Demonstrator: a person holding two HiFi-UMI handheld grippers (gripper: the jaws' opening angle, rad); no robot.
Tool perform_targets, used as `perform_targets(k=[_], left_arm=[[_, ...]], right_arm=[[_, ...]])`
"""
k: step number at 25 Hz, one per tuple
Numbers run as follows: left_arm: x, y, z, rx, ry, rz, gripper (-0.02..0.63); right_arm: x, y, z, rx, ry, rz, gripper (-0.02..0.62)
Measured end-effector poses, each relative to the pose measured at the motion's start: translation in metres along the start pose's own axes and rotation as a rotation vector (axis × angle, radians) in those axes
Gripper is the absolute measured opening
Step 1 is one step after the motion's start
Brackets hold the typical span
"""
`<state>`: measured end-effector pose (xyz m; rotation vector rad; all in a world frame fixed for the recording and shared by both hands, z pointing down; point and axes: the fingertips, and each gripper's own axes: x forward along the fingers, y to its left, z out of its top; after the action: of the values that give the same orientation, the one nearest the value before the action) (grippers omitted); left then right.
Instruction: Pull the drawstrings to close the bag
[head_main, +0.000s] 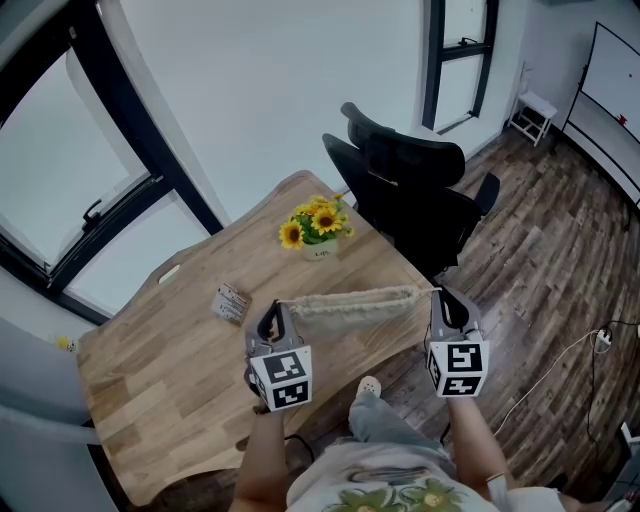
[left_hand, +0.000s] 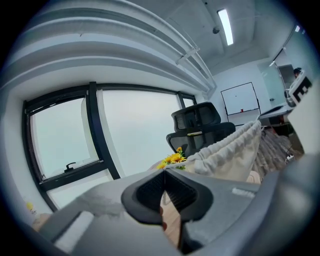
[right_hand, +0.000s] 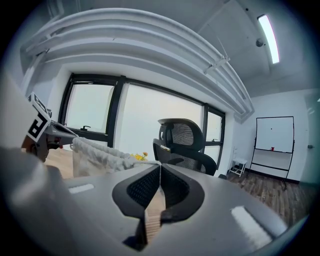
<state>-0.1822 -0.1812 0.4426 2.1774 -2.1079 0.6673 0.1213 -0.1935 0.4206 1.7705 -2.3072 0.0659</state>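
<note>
Above the near right edge of the pale wooden counter (head_main: 170, 380), the cloth bag (head_main: 356, 304) is stretched sideways between the two tools and appears to hang clear of the wood. Its mouth is already bunched into tight gathers along the top. It looks light, soft and limp, with nothing stiff to push against, so it will probably sag and swing rather than resist. The places to hold are the thin cords, not the fabric. The left tool (head_main: 279, 309) is pinched together on the left drawstring (head_main: 288, 302), and the right tool (head_main: 441, 298) is likewise clamped on the right drawstring (right_hand: 145, 162). Such thin cord may slip through the pads under a hard pull. Farther off on the counter stand a pot of sunflowers (head_main: 318, 226) and a small card (head_main: 231, 301). Beyond are a black office chair (head_main: 410, 190), big windows at left and dark plank floor (head_main: 540, 250) at right.
</note>
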Motion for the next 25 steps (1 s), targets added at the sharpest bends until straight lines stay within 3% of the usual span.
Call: perform_targets(k=[25], left_arm=[[0.001, 0.008, -0.016, -0.115, 0.050, -0.012, 0.007]], right_arm=[[-0.004, -0.014, -0.016, 0.084, 0.030, -0.049, 0.006]])
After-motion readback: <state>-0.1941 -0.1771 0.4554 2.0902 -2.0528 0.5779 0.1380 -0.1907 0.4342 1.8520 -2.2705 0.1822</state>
